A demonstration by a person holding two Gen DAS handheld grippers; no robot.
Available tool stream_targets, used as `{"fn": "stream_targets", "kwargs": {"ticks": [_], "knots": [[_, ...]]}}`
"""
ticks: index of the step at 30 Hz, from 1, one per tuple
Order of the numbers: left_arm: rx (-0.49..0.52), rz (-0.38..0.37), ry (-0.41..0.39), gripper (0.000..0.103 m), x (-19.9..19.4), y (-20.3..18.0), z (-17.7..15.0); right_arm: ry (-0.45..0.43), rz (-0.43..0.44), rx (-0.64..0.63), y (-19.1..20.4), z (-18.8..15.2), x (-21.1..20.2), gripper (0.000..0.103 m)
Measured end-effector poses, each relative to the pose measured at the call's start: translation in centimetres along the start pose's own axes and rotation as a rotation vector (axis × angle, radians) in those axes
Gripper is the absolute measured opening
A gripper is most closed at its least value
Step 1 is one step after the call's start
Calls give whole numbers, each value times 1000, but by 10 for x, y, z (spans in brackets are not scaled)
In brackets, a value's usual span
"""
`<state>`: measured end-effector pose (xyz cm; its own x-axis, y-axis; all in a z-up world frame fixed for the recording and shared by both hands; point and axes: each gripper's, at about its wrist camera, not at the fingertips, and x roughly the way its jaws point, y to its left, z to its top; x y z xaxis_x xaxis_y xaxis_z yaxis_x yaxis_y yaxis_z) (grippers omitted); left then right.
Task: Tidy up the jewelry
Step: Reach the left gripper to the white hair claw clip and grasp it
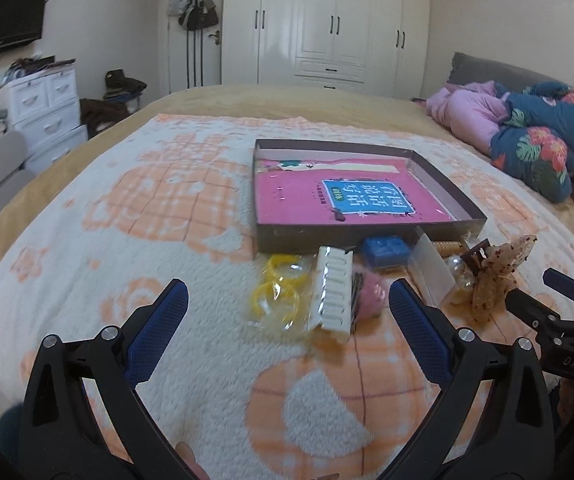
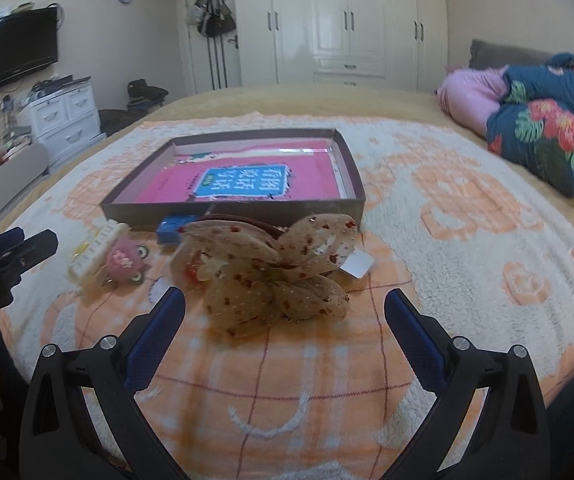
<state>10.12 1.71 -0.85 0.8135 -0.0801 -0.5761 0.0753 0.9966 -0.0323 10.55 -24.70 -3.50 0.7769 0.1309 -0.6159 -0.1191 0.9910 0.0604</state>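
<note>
A shallow brown box (image 1: 371, 236) (image 2: 247, 210) with a pink book inside lies on the bed. In front of it are yellow rings in a clear bag (image 1: 277, 294), a white comb-like clip (image 1: 333, 292) (image 2: 95, 246), a pink plush charm (image 1: 369, 296) (image 2: 125, 258), a blue case (image 1: 385, 251) (image 2: 171, 230), a clear packet with pearl beads (image 1: 457, 270) and a gauzy beige bow hair clip (image 1: 495, 280) (image 2: 271, 276). My left gripper (image 1: 287, 304) is open just short of the comb clip. My right gripper (image 2: 285, 310) is open around the bow's near edge.
The items lie on a white and orange fleece blanket (image 2: 447, 240). Folded quilts (image 1: 543, 140) (image 2: 543, 136) lie at the far right. The right gripper shows at the right edge of the left wrist view (image 1: 559, 312); the left gripper shows at the left edge of the right wrist view (image 2: 3, 256).
</note>
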Motion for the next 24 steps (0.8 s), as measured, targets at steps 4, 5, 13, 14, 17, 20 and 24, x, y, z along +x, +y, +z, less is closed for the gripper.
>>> {"fn": "stream_targets", "kwargs": {"ticks": [4, 5, 13, 14, 17, 20, 24], "knots": [[59, -17, 43, 92, 15, -10, 8, 32, 24, 34, -4, 3, 14, 97], [68, -28, 54, 91, 18, -12, 9, 38, 25, 40, -4, 4, 16, 97], [101, -114, 118, 63, 31, -19, 10, 59, 48, 70, 0, 11, 35, 73], [107, -123, 126, 61, 33, -20, 10, 56, 49, 65, 1, 10, 35, 63], [124, -135, 147, 55, 38, -22, 10, 47, 60, 43, 2, 6, 35, 33], [105, -138, 178, 45, 45, -20, 11, 45, 76, 37, -3, 4, 34, 19], [89, -129, 221, 32, 53, -16, 10, 21, 88, 43, -13, 4, 26, 12]]}}
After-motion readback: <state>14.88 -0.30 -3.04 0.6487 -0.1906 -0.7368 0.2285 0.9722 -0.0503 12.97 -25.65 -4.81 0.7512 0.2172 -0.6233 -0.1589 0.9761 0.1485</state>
